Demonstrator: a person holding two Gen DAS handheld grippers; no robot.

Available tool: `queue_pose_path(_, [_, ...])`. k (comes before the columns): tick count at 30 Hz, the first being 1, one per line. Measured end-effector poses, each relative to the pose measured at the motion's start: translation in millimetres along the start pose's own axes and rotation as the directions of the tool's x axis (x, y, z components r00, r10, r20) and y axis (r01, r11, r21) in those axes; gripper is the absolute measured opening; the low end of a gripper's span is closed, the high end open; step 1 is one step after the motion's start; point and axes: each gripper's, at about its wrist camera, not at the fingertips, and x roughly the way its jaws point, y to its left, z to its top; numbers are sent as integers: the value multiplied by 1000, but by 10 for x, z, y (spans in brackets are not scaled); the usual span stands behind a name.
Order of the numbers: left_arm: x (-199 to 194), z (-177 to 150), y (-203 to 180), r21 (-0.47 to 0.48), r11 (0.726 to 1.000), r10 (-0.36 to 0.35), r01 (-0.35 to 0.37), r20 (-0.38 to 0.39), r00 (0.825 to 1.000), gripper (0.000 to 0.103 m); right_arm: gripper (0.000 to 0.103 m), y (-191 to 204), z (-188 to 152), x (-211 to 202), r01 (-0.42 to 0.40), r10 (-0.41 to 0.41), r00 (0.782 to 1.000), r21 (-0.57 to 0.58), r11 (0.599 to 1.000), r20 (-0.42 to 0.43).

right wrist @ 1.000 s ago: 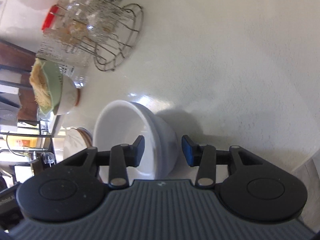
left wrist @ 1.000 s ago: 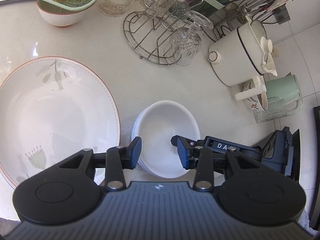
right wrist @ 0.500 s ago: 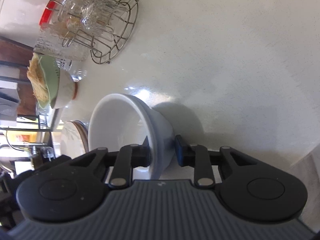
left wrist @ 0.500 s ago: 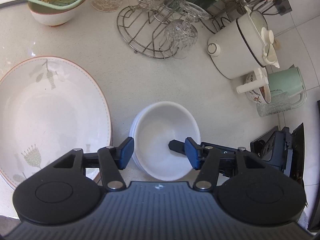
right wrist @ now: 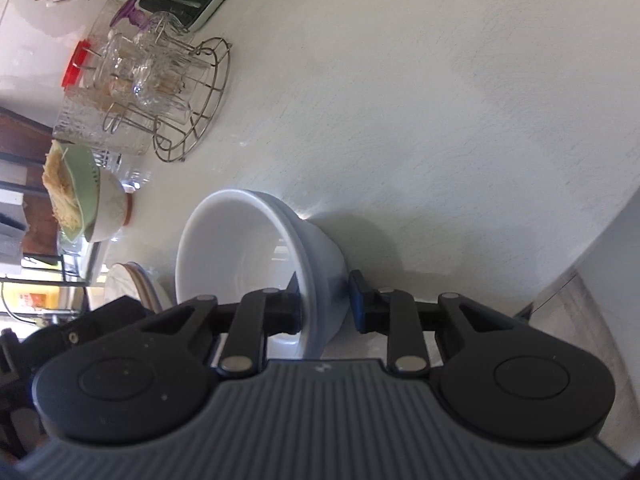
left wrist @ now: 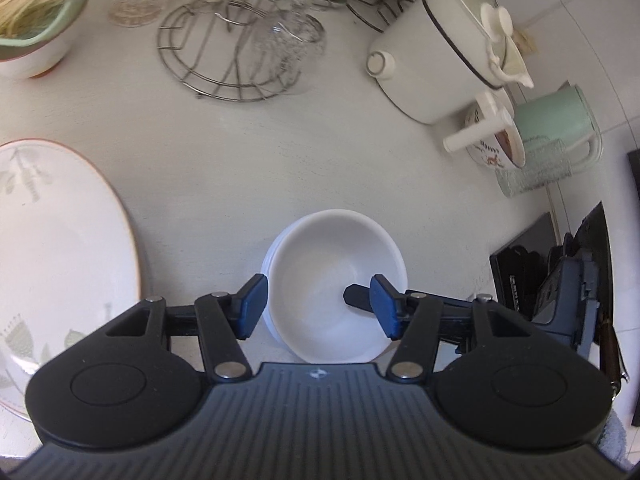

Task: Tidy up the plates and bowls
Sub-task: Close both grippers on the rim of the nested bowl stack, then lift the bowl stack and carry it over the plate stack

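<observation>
Item: stacked white ceramic bowls (right wrist: 256,264) — my right gripper (right wrist: 324,304) pinches the rim; left gripper (left wrist: 318,306) spread, empty. Risk — glazed wall slipping, bowls separating.

Wire glass rack (left wrist: 232,56), white pot (left wrist: 436,52), green jug (left wrist: 556,120).

Glossy white ceramic bowls (left wrist: 334,280) and plate (left wrist: 60,264) on a matt, finely speckled stone-like counter (left wrist: 240,152), bare metal wire rack (left wrist: 228,60) holding clear patterned glassware, matt black plastic gripper fingers (left wrist: 252,306) (blue rubbery-looking pads).
</observation>
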Motion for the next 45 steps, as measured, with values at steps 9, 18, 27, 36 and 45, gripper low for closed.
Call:
queue_pose_path(9, [266,-67,-89,30,999,24,-22,-62,998,62,25,-60,-8,-74,6,-5,1000,-19,1000,6])
queue_pose_path(18, [440,-93,-62,-15,999,40,-41,-77,996,61,25,-131,-20,-75,-5,5,1000,-3,1000,-1])
queue_pose_path(27, [576,-127,3,-45,998,46,-50,-85,995,51,25,-126,-23,-60,-3,3,1000,-6,1000,-3])
queue_pose_path(36, [622,-173,125,-96,993,64,-71,-68,996,20,26,-128,-29,-23,-2,2,1000,-8,1000,-8])
queue_pose_path(45, [572,-199,141,-88,994,59,-63,-47,997,18,26,-96,-41,-13,1,-1,1000,-19,1000,-13])
